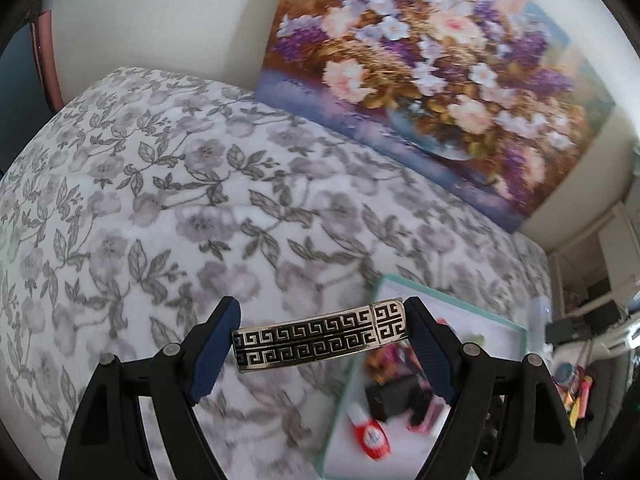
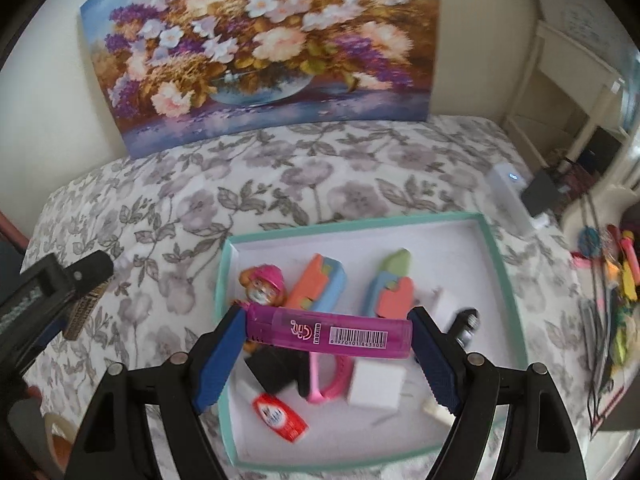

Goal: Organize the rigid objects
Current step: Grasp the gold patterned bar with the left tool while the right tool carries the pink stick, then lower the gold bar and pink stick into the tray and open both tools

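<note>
My left gripper (image 1: 322, 338) is shut on a silver lighter with a black key pattern (image 1: 320, 338), held crosswise above the floral bedspread, left of the teal-rimmed white box (image 1: 460, 294). My right gripper (image 2: 328, 334) is shut on a purple lighter with a barcode (image 2: 330, 332), held crosswise above the same box (image 2: 502, 264). The box holds a pink-hatted figurine (image 2: 264, 284), two orange-and-blue pieces (image 2: 318, 284), a white block (image 2: 376, 388), a red-and-white tube (image 2: 280, 418), a pink band and black items. The left gripper with its lighter shows at the left edge of the right wrist view (image 2: 80, 304).
A flower painting (image 2: 260, 48) leans on the wall behind the bed. A white device (image 2: 510, 200) lies on the bedspread right of the box. Pens and cluttered items (image 2: 616, 276) sit at the far right, beside white shelving (image 2: 576, 92).
</note>
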Action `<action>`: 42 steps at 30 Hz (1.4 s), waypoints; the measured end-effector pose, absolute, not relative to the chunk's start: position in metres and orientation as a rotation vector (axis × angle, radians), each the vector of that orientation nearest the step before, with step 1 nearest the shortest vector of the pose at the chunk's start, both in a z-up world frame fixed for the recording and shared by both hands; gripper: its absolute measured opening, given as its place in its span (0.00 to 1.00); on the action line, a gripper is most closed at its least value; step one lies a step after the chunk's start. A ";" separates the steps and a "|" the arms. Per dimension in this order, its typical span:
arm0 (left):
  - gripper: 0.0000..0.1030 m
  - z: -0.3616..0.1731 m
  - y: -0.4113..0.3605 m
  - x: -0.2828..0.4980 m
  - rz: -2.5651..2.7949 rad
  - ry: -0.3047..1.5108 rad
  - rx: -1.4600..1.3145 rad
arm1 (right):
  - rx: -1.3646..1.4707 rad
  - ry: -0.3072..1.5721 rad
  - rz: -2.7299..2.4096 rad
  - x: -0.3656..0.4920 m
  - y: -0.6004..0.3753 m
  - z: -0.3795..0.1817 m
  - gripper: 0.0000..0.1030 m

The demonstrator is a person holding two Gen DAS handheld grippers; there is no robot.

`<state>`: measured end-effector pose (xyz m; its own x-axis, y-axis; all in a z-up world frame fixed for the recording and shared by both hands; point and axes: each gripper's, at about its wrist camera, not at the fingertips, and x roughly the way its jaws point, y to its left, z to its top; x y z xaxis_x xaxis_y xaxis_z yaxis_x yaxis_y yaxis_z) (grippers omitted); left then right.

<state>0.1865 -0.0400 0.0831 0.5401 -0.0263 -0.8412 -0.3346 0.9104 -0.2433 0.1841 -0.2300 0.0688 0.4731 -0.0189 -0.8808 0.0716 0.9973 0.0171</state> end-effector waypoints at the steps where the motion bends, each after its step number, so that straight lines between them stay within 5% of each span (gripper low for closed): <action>1: 0.81 0.085 -0.044 0.181 0.181 0.986 -0.400 | 0.065 1.077 -0.067 0.177 -0.236 0.069 0.81; 23: 0.81 0.049 -0.133 0.126 0.005 1.054 -0.269 | 0.134 1.186 -0.153 0.117 -0.309 0.015 0.81; 42: 0.81 0.011 -0.132 0.143 -0.028 1.161 -0.274 | 0.064 1.231 -0.116 0.122 -0.294 -0.005 0.81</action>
